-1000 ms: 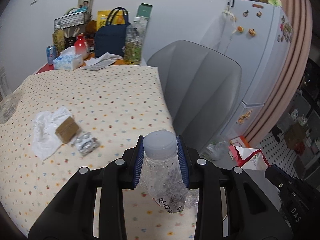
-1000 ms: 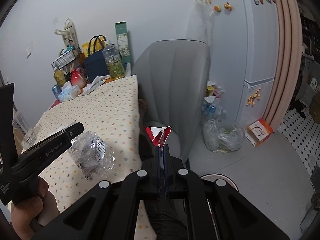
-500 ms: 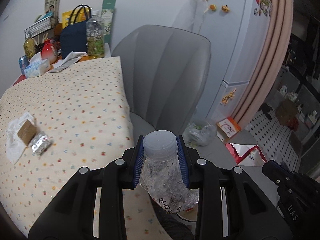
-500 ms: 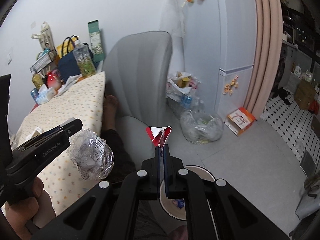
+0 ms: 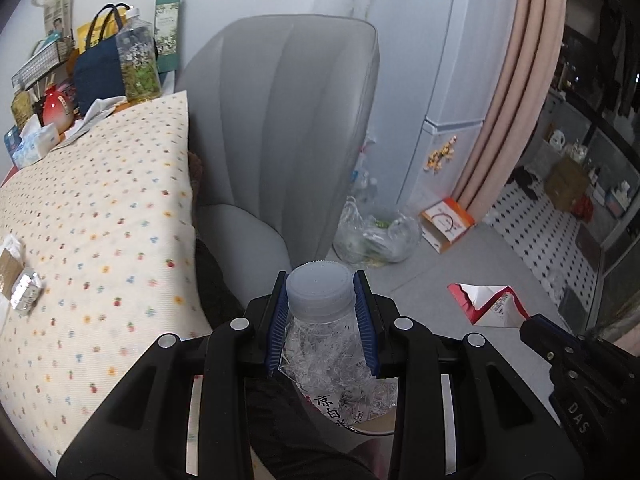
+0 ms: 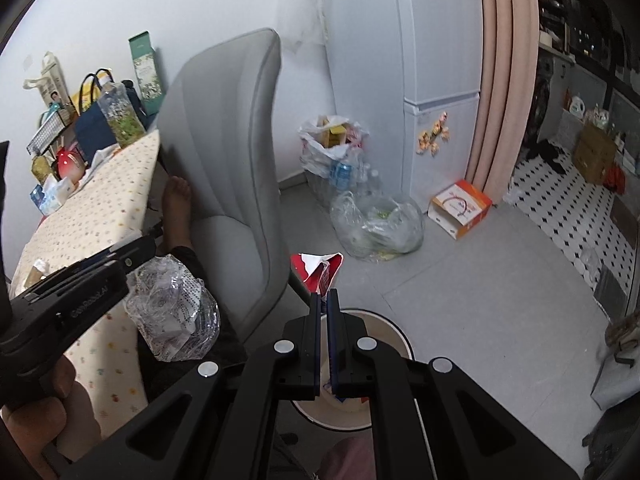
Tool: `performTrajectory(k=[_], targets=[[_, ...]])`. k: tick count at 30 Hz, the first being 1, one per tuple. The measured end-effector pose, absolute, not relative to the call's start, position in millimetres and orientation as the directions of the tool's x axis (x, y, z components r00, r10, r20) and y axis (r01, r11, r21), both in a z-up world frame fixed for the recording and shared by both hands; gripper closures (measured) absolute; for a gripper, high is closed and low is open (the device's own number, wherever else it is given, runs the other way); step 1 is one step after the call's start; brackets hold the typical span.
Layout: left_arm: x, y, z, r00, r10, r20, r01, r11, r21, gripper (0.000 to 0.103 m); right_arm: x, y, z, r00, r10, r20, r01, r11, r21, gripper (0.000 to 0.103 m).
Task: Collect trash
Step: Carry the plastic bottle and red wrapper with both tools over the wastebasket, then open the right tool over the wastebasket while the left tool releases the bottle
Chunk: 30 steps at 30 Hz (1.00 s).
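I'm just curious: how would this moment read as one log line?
left gripper: shut on crushed bottle | right gripper: shut on red wrapper | bin: below

Clear bottle (image 5: 332, 356) white cap, red-white wrapper (image 6: 318, 272), grey chair (image 5: 288, 120), dotted cream tablecloth (image 5: 100, 208)

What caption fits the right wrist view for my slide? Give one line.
Right gripper pinching a torn red wrapper above a white bin, left gripper alongside holding a crushed plastic bottle.

Both views have swung off the table (image 5: 100, 200) toward the floor. A white bin (image 6: 384, 320), unseen one second ago, now lies at lower centre beneath the right gripper (image 6: 324, 300).
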<state>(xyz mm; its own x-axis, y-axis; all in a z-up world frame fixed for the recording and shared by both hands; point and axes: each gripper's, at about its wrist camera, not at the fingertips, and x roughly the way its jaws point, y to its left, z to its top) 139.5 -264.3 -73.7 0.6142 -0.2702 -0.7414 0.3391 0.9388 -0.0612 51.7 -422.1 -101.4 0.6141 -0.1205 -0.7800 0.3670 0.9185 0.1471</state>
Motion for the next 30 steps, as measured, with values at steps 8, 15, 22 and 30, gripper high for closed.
performTrajectory(k=[8, 15, 22, 30], targets=[[142, -275, -84, 0.598, -0.253, -0.76, 0.341, 0.939, -0.044, 0.071, 56, -437, -135, 0.555, -0.093, -0.827, 0.394, 0.905, 0.162, 0.077], [139, -294, -88, 0.582, -0.266, -0.768, 0.373, 0.927, -0.038, 0.071, 42, -453, -129, 0.565, -0.143, -0.812, 0.425, 0.894, 0.139, 0.061], [133, -321, -98, 0.555, -0.275, -0.785, 0.409, 0.912, -0.03, 0.071, 22, -477, -123, 0.575, -0.167, -0.801, 0.467, 0.87, 0.155, 0.06], [127, -347, -101, 0.502, -0.335, -0.797, 0.455, 0.887, -0.086, 0.055, 7, -495, -117, 0.578, -0.203, -0.79, 0.512, 0.844, 0.158, 0.059]])
